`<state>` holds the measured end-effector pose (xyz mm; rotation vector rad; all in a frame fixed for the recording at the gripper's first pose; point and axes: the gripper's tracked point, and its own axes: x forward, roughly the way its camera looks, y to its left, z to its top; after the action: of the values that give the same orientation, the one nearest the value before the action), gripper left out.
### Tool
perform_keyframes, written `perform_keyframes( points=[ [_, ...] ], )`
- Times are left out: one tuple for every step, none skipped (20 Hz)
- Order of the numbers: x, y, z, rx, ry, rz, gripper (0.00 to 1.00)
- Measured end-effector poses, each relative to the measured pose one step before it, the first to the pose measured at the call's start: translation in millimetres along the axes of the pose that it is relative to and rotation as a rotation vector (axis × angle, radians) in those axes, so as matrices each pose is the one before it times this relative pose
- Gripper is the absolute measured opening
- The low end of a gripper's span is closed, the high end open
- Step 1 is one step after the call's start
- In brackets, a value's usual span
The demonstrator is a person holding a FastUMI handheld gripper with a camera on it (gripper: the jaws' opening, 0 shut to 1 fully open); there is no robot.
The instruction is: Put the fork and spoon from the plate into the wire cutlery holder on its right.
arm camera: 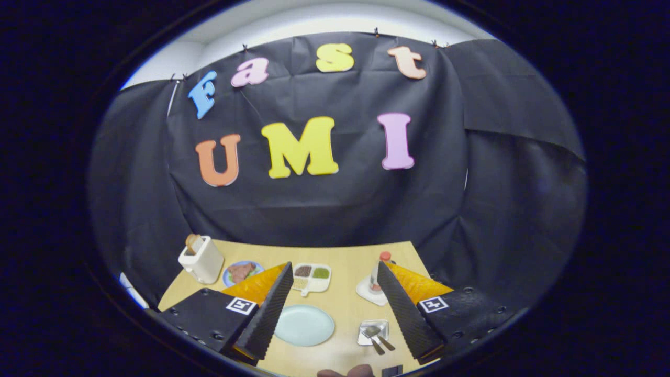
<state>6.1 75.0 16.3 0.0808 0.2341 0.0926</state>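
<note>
While your gripper (335, 319) hangs wide open, holding nothing, the plate (304, 325) lies bare between its fingers; fork (373, 340) and spoon (381, 339) rest in the wire cutlery holder (373, 332) just right; beyond, sectioned dish (312, 276), bottle (378, 272), toaster (201, 259).

Gripper (332, 309) fingers apparently wide apart

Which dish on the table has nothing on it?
The pale round plate, between the open gripper fingers. The farther plate holds food, and the divided tray has filled compartments.
</note>
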Motion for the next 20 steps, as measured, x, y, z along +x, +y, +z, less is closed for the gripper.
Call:
perform_keyframes(
  points=[
    [-3.21,5.87,7.1,-0.00516,-0.05148,0.01008,0.96],
    [-3.81,3.26,6.39,-0.00942,-0.0432,-0.00163,0.96],
    [-2.11,1.72,3.97,-0.00839,-0.03473,-0.00256,0.96],
    [-1.87,2.22,1.42,-0.00081,-0.02011,-0.00049,0.96],
    [-1.88,1.7,-1.01,0.01352,-0.01175,-0.00553,0.96],
    [-2.0,2.32,0.3,0.01382,-0.01131,0.00053,0.96],
    [-0.77,1.47,-2.84,0.00607,-0.00089,-0.00581,0.96],
    [-4.17,2.72,-7.23,-0.00404,0.00088,-0.00117,0.96],
    [-2.81,1.09,-3.45,-0.00241,0.00291,-0.00259,0.96],
    [-0.07,1.66,-0.66,-0.00221,-0.00253,-0.00079,0.96],
    [-0.32,-2.08,-2.11,0.00222,0.00286,-0.0112,0.96],
    [-1.93,-0.47,-1.1,0.01283,-0.00004,-0.00212,0.96],
    [-1.49,-0.11,-1.57,0.00951,0.0024,-0.00604,0.96],
    [-0.51,-0.24,-2.91,0.00704,0.00421,-0.004,0.96],
    [-1.52,0.57,-2.19,0.00293,0.00771,0.00041,0.96],
    [-1.93,0.67,-1.83,0.00454,0.00429,0.00382,0.96],
    [-1.49,-1.61,1.22,0.00217,-0.00464,-0.00378,0.96],
    [-1.06,-2.73,2.15,0.00257,-0.0067,-0.00511,0.96],
    [-0.94,-0.94,0.26,0.00074,-0.00509,-0.00366,0.96],
    [-0.98,-1.23,0.9,-0.00103,-0.00245,-0.00418,0.96]
  ],
)
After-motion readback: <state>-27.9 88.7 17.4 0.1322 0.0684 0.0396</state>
